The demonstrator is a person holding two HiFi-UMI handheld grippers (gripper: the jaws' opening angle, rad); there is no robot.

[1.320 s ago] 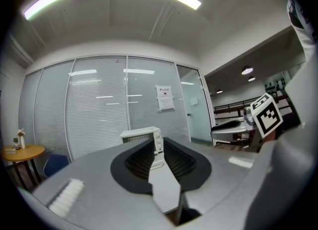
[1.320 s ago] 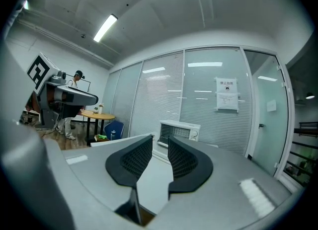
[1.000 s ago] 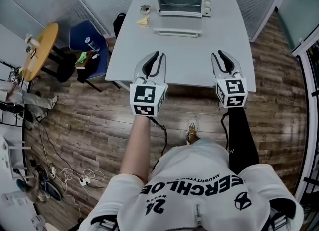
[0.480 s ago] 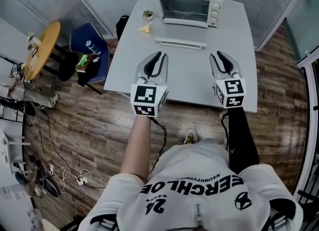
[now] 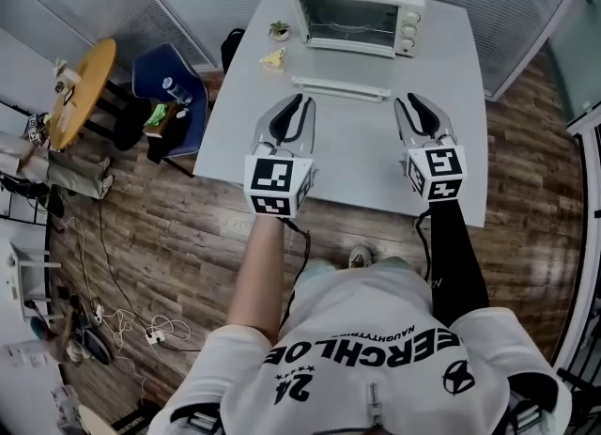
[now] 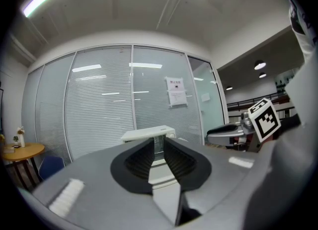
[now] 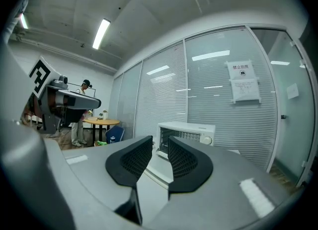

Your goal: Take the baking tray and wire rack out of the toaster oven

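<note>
On flat grey table (image 5: pixel 357 156): boxy white toaster oven (image 5: pixel 357 1); door (image 5: pixel 340 90) dropped flat

What lies inside the toaster oven (image 5: pixel 355 10) is too small to tell, as is the yellow thing (image 5: pixel 272 59) beside it.

Toaster oven (image 5: pixel 357 6) is being carried on table (image 5: pixel 376 156), toward its far edge. Oven door (image 5: pixel 340 90) is being let down before oven. Potted plant (image 5: pixel 278 28) is being kept just left of oven. Left gripper (image 5: pixel 299 104) and right gripper (image 5: pixel 414 104) are being held side by side before oven, apart from it.
</note>
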